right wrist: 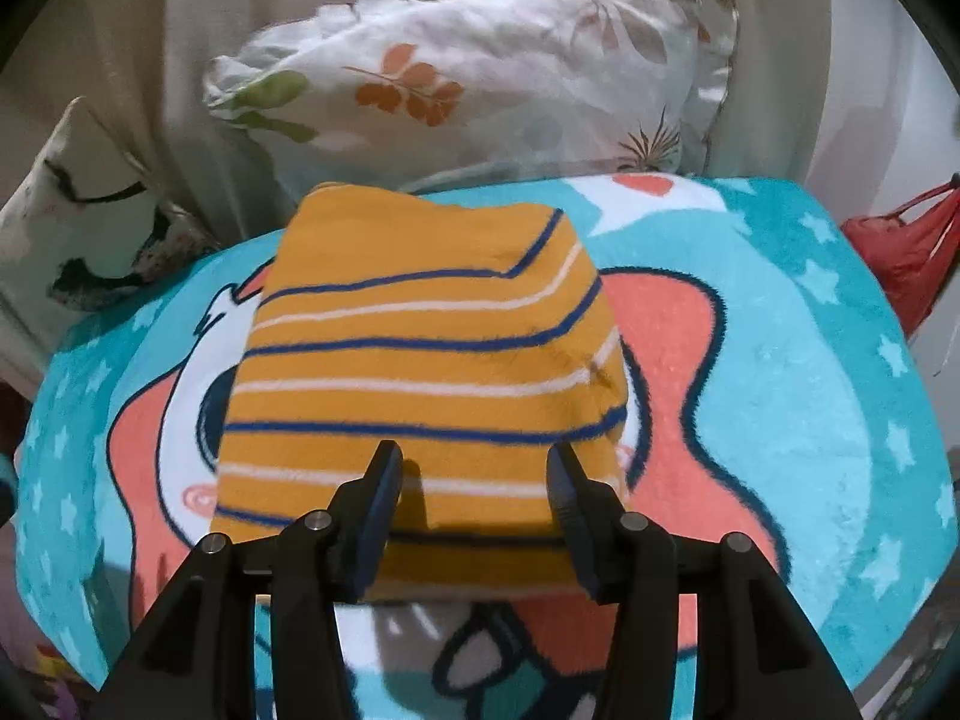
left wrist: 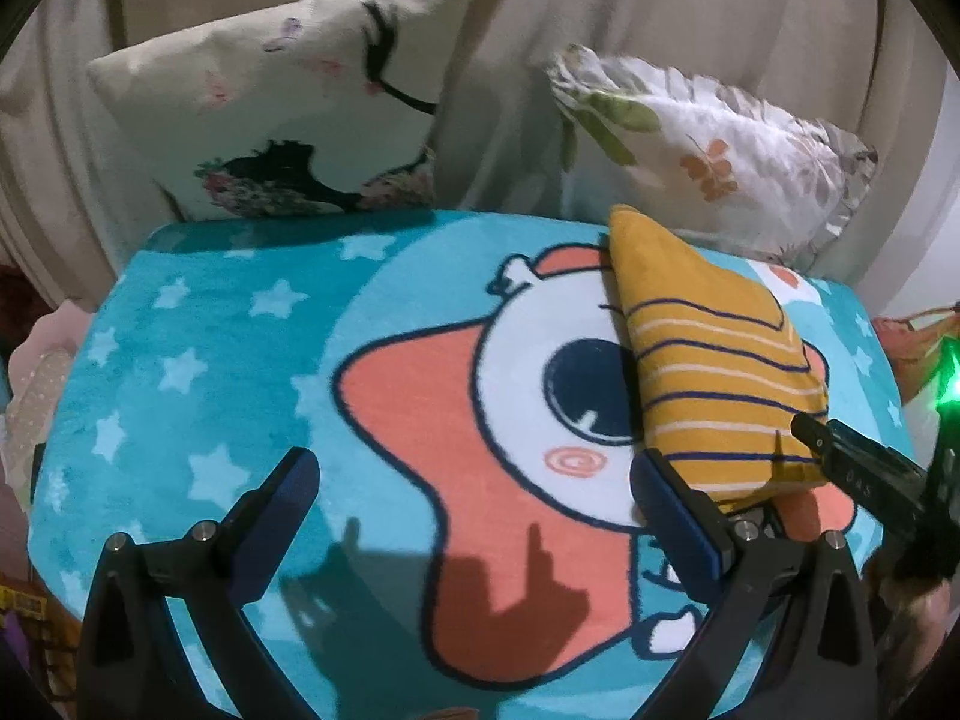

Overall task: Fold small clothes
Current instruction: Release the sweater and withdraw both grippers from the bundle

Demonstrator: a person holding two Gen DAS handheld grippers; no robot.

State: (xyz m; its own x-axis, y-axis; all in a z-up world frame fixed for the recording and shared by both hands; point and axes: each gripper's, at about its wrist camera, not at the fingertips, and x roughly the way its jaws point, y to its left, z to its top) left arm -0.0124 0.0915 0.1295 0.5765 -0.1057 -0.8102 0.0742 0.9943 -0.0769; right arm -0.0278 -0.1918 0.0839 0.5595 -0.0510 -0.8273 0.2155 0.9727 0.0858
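The folded mustard-yellow striped knit garment [right wrist: 420, 372] lies on the teal star-print cartoon blanket [right wrist: 810, 372]; right gripper [right wrist: 474, 474] half-spread at its near edge (probably released), left gripper [left wrist: 474, 480] wide beside it.

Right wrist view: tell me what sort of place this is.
Probably a bedroom or living room at home: a fleece cartoon blanket serves as the work surface, printed pillows lean behind it, and a folded striped garment lies on top.

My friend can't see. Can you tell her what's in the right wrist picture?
A folded yellow striped garment lies on a blue star-patterned blanket with a cartoon character on it. The right claw hovers open at the garment's near edge, gripping nothing. Behind are a leaf-print pillow and beige curtains.
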